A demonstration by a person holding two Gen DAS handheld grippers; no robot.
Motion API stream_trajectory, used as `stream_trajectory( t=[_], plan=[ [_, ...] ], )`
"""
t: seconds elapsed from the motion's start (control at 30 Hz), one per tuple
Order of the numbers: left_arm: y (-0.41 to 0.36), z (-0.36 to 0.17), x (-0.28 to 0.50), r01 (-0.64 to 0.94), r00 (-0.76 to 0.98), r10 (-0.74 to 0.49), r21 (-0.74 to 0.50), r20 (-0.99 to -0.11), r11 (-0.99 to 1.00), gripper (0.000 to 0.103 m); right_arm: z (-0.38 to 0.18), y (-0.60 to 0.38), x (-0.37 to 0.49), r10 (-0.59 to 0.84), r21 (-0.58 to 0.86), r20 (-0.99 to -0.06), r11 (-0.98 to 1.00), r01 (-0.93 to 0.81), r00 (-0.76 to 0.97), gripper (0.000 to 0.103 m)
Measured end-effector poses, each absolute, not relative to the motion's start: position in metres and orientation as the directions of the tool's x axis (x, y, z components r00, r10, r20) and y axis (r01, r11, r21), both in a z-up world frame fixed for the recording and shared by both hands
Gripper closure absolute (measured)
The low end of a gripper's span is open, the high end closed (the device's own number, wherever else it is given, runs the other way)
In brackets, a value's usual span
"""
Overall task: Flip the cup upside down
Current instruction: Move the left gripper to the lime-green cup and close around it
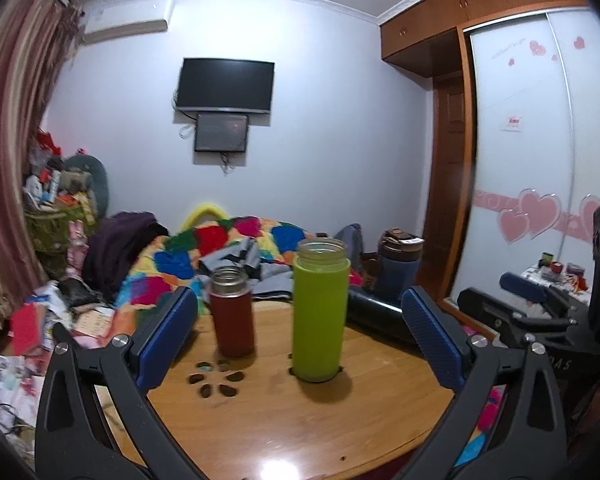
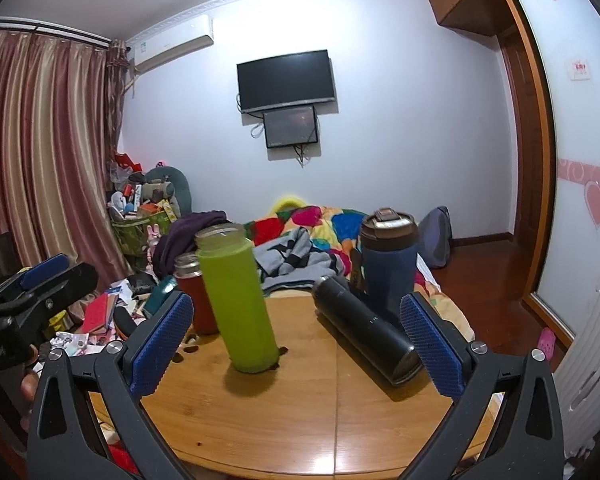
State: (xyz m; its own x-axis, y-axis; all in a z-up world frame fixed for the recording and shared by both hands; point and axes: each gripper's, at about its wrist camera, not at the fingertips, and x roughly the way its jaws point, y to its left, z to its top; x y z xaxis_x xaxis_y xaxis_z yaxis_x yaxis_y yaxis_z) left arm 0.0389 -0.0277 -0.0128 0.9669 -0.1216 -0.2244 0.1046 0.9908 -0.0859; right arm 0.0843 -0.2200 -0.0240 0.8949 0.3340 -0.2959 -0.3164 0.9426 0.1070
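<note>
A tall green cup stands upright with its mouth up on the round wooden table; it also shows in the right wrist view. A shorter red cup stands upright to its left, also in the right wrist view. A black flask lies on its side at the right. My left gripper is open and empty, short of the cups. My right gripper is open and empty, between the green cup and the black flask.
A dark blue lidded tumbler stands at the table's far right edge. Small cut-out holes mark the tabletop. A bed with a colourful quilt lies behind. Clutter covers the floor at the left. A wardrobe stands at the right.
</note>
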Motion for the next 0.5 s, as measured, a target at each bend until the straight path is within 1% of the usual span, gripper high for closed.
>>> stream_trajectory(
  t=[0.13, 0.2, 0.33, 0.47, 0.5],
  plan=[
    [-0.033, -0.026, 0.075, 0.082, 0.955, -0.103, -0.085, -0.277, 0.993, 0.0, -0.035, -0.23, 0.096, 0.325, 0.129, -0.329, 0.946, -0.299, 0.887, 0.0],
    [-0.036, -0.035, 0.102, 0.071, 0.941, -0.092, -0.075, -0.325, 0.995, 0.0, -0.041, -0.236, 0.104, 0.321, 0.138, -0.348, 0.947, -0.29, 0.881, 0.0],
    [-0.035, -0.052, 0.147, 0.102, 0.903, -0.14, -0.115, -0.406, 0.988, 0.0, -0.054, -0.242, 0.114, 0.302, 0.134, -0.379, 0.953, -0.271, 0.875, 0.0],
    [-0.04, -0.061, 0.171, 0.136, 0.884, -0.183, -0.138, -0.431, 0.981, 0.0, -0.064, -0.248, 0.124, 0.301, 0.146, -0.403, 0.953, -0.264, 0.864, 0.0],
    [-0.043, -0.063, 0.175, 0.148, 0.883, -0.195, -0.14, -0.427, 0.979, 0.003, -0.066, -0.249, 0.126, 0.302, 0.149, -0.409, 0.953, -0.263, 0.861, 0.0]
  ],
)
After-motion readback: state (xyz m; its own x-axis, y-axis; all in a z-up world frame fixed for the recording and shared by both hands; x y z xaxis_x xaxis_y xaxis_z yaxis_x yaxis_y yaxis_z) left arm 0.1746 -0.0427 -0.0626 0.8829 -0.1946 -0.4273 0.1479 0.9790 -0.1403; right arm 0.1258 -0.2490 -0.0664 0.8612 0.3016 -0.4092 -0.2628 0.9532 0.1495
